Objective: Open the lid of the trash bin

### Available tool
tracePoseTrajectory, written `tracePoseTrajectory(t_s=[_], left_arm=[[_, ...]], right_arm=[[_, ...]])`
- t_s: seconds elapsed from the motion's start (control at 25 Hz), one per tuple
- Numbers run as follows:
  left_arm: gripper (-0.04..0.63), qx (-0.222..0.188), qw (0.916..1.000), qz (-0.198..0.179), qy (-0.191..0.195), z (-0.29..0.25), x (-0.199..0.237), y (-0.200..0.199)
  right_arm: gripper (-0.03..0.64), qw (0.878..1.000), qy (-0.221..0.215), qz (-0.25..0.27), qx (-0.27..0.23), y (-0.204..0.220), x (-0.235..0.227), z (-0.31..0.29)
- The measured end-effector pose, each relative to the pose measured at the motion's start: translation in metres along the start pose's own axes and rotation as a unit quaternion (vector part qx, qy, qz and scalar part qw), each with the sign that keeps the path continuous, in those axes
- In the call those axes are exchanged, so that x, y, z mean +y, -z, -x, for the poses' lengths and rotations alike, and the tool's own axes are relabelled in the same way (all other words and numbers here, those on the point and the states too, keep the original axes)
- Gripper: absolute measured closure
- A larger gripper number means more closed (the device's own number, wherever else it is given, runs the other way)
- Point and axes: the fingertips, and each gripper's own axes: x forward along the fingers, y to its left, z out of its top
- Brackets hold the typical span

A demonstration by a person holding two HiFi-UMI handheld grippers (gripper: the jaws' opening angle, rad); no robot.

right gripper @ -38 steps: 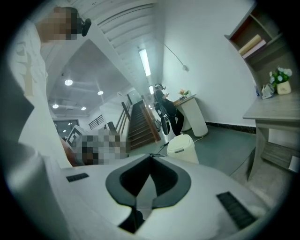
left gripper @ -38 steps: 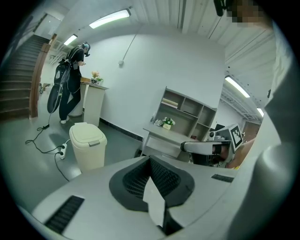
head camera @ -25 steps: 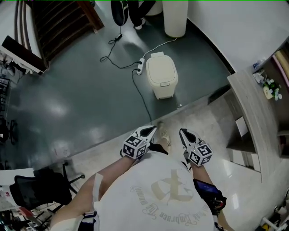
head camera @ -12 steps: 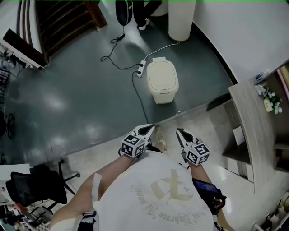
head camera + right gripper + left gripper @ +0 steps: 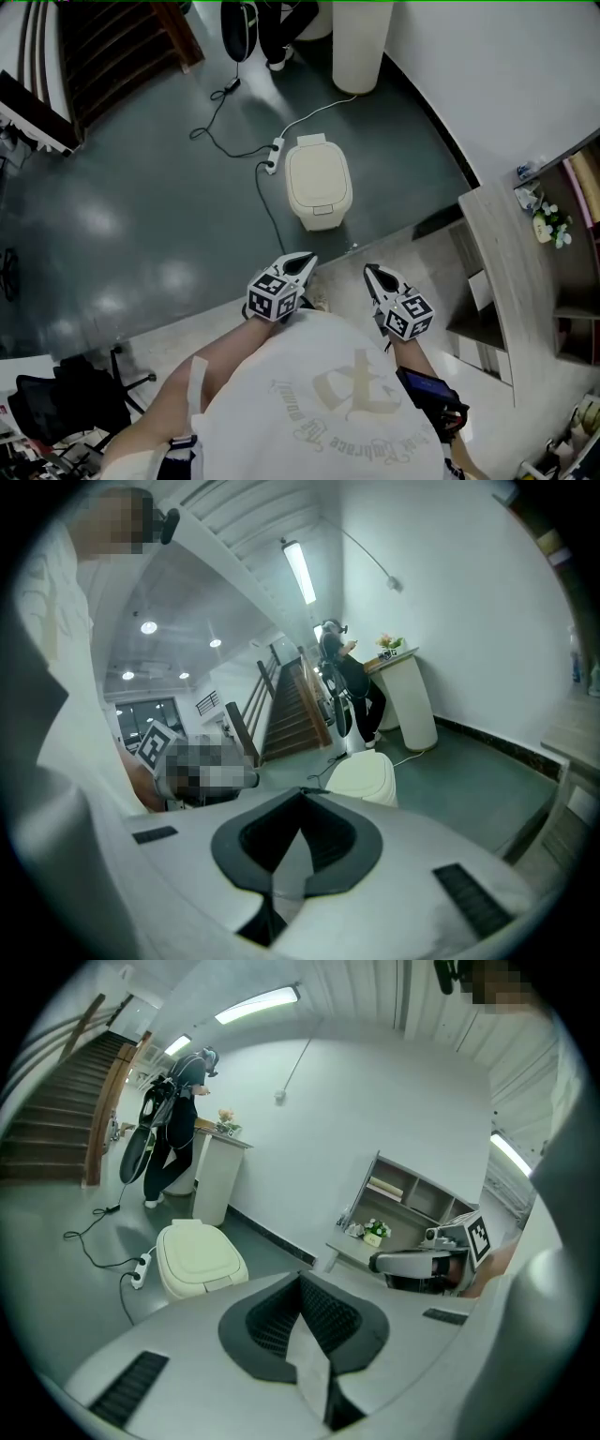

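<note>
Task not begun: trash bin lid [image 5: 319, 178] down, well ahead of both grippers. Left gripper [image 5: 302, 262] and right gripper [image 5: 372, 274] closed, empty.

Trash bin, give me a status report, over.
Left gripper and right gripper shut, empty. Trash bin ahead on floor, lid down, untouched. Power strip and cable beside it.

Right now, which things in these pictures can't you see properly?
- Trash bin: the head view shows only its shut lid from above, so its base is hidden beneath.
- Person by the white stand: cut off by the head view's top edge.
- Small things on the wooden shelf: too small to name.
</note>
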Motion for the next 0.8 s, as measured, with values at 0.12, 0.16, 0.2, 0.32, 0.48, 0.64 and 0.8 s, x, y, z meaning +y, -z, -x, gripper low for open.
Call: tracePoseTrajectory(t_s=[0.12,0.16,0.2,0.32,0.48,0.64,0.8], left_arm=[[0.58,-0.004,1.0,-0.001,0.003,-0.015,0.012,-0.017],[0.58,-0.005,1.0,-0.002,0.004,-0.019,0.016,-0.022],[0.581,-0.006,1.0,-0.002,0.004,-0.023,0.02,-0.027],[0.58,-0.009,1.0,-0.003,0.003,-0.034,0.035,-0.04],[0.58,-0.013,0.9999,0.004,-0.005,-0.04,0.06,-0.053],[0.58,-0.02,0.9996,0.009,-0.018,-0.04,0.09,-0.062],[0.581,-0.031,0.9989,0.019,-0.031,-0.037,0.106,-0.068]], right_arm=[[0.612,1.0,0.005,0.002,0.001,-0.014,-0.015,-0.012],[0.612,1.0,0.007,0.002,0.001,-0.018,-0.02,-0.016],[0.612,1.0,0.007,0.003,0.001,-0.022,-0.025,-0.021],[0.612,1.0,0.007,0.003,0.001,-0.033,-0.037,-0.037],[0.612,1.0,0.0,0.008,0.011,-0.042,-0.046,-0.064],[0.612,0.999,-0.009,0.022,0.023,-0.048,-0.05,-0.092],[0.612,0.999,-0.019,0.03,0.036,-0.053,-0.053,-0.113]])
